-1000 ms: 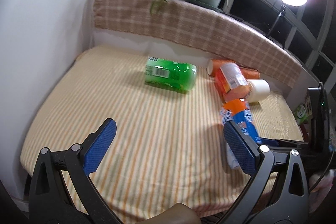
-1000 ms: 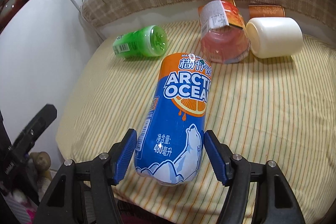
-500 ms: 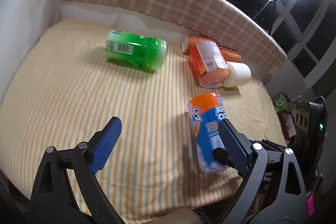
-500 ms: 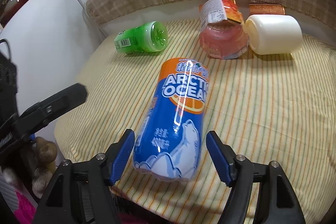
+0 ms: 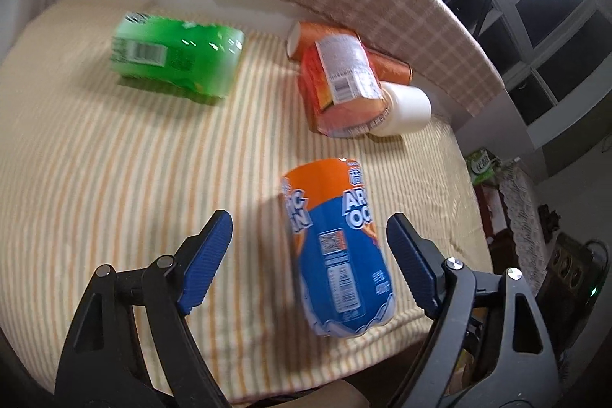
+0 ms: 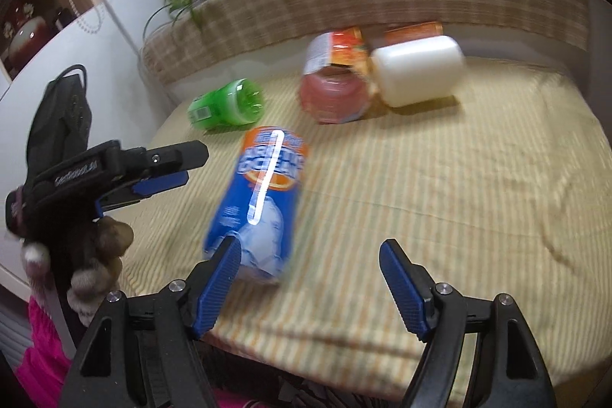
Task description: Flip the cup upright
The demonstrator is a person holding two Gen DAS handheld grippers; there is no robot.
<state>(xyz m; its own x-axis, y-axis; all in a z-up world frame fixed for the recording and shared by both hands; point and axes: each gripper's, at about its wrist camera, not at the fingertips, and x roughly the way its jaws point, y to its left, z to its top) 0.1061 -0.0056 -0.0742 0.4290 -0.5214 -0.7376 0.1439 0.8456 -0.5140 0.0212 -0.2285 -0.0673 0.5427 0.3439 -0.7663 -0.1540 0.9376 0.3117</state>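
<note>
The left gripper (image 5: 306, 251) is spread wide, the blue cup (image 5: 336, 247) lying on its side between its fingers, touching neither. The right gripper (image 6: 310, 278) is open too, the cup (image 6: 260, 201) beside its left finger (image 6: 218, 285). Beyond lie a green bottle (image 5: 176, 60), an orange jar (image 5: 340, 86) and a white cup (image 5: 405, 109).

the cup (image 5: 336, 247) lies on its side near the tabletop's (image 5: 114, 186) front edge, between the spread left tongs (image 5: 308, 259). behind it lie a jar (image 5: 340, 83) touching a bottle (image 5: 405, 108); a second bottle (image 5: 176, 58) lies well left.
</note>
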